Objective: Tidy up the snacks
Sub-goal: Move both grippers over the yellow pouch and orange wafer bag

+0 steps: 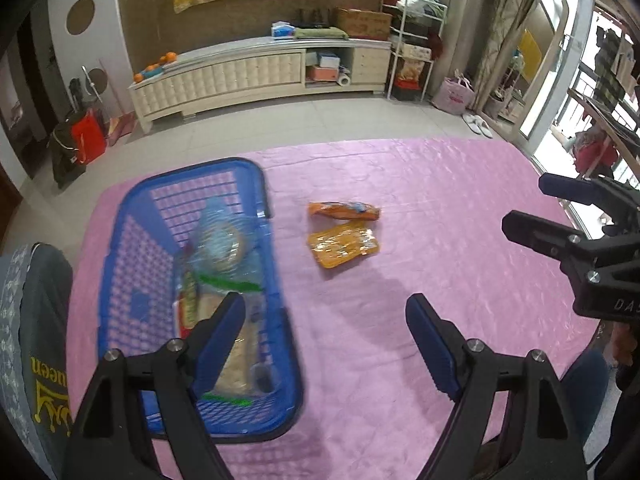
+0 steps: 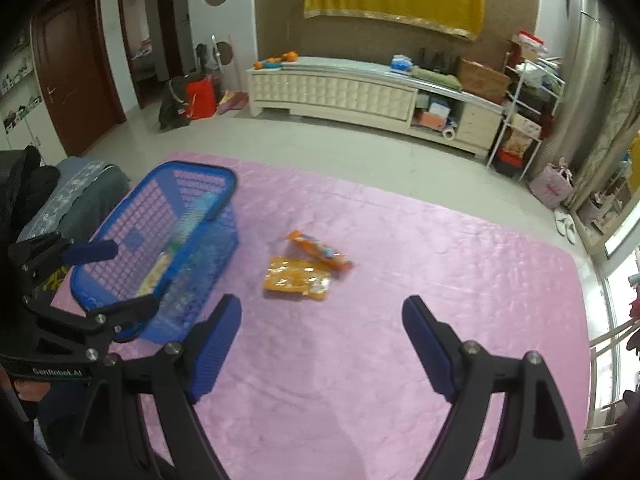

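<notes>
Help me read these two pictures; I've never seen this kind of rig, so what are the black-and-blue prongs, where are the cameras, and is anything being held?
A person holds one handheld clamp tool in each hand. Each picture comes from a camera on one tool, looking along its two blue-padded fingers. The left gripper and the right gripper are both open and hold nothing. On the pink quilted cloth stands a blue plastic lattice basket with snack bags already inside. Beside it lie a flat orange snack packet and a long orange wrapped snack, not yet in the basket.
</notes>
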